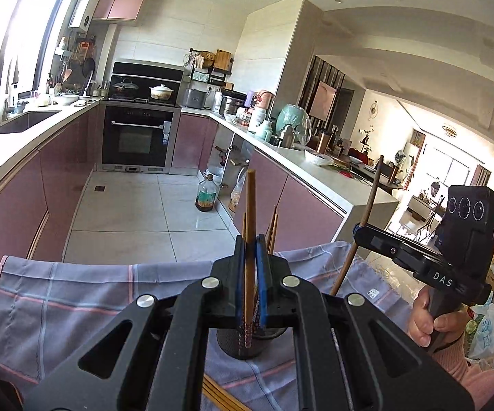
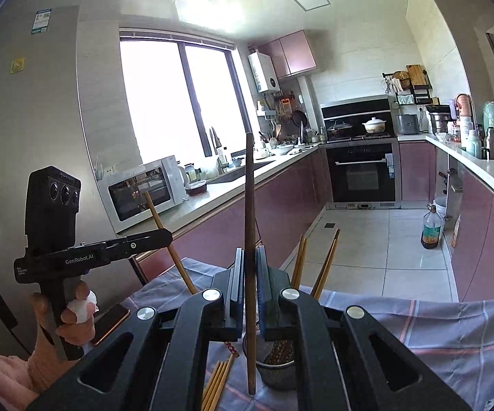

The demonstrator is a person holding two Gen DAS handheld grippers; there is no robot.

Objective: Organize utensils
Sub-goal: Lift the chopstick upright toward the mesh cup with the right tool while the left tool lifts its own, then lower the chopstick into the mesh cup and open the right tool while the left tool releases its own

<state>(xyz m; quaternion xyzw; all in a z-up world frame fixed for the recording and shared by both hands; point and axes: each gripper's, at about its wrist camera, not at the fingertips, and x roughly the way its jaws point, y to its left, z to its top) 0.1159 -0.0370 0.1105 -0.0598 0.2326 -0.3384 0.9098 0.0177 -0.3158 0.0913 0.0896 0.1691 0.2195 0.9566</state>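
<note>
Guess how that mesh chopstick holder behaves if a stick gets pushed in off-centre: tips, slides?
The mesh holder looks thin-walled and probably light, so a sideways nudge could shift it. It stands on a loose checked cloth, which may let it slide or wobble. Chopsticks already in it lean out to one side, so it likely tips more readily that way.

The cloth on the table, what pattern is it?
Grey-blue cloth with pink and white checks, clearest in the right wrist view.

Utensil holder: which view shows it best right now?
Right wrist. The mesh holder shows its rim and the chopsticks inside, beside the dark chopstick. In the left wrist view the holder is mostly hidden behind the tool.
</note>
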